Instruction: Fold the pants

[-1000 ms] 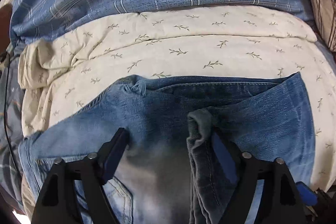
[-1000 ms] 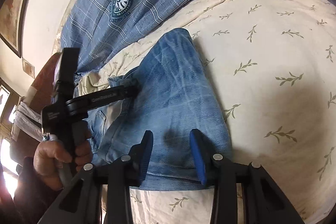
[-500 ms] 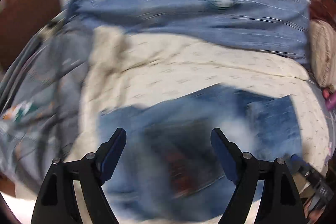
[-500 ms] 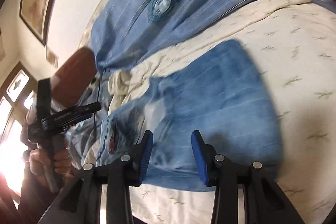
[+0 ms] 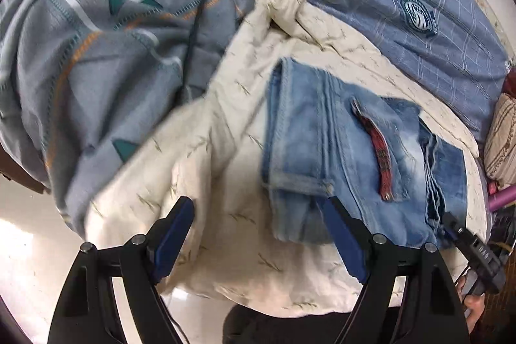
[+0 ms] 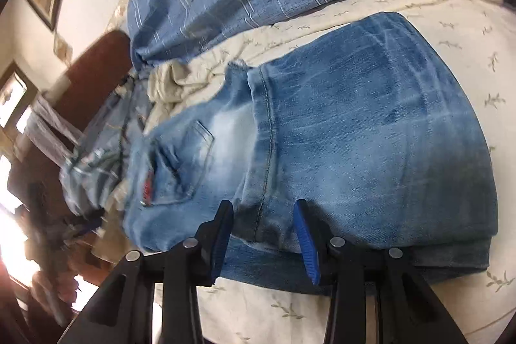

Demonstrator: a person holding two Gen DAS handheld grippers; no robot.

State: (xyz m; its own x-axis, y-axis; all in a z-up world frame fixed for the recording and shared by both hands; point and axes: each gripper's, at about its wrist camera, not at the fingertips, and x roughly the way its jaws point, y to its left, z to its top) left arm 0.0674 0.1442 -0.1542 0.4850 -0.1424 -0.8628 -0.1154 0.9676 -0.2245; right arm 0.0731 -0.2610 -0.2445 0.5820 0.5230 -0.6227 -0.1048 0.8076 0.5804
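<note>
The folded blue jeans (image 5: 338, 157) lie flat on the cream leaf-print sheet (image 5: 225, 182), a red-lined pocket facing up. My left gripper (image 5: 258, 234) stands wide open over the sheet. Its right finger is beside the jeans' pale waistband end, and nothing is between the pads. My right gripper (image 6: 262, 234) hovers partly open over the near edge of the jeans (image 6: 354, 134), with a leg seam running between its fingers; the pads press on nothing. In the left wrist view the right gripper (image 5: 474, 250) shows at the jeans' lower right corner.
A blue plaid duvet (image 5: 403, 5) lies behind the jeans. A grey patterned blanket (image 5: 96, 54) with a dark cable (image 5: 196, 21) across it is heaped to the left. A striped cushion (image 5: 500, 144) sits far right. The bed's edge and pale floor (image 5: 19, 263) are close below.
My left gripper has swung off the jeans toward the bed's edge and rolled; the denim fold that lay between its fingers is now beside it. The right gripper shifted slightly along the jeans.
</note>
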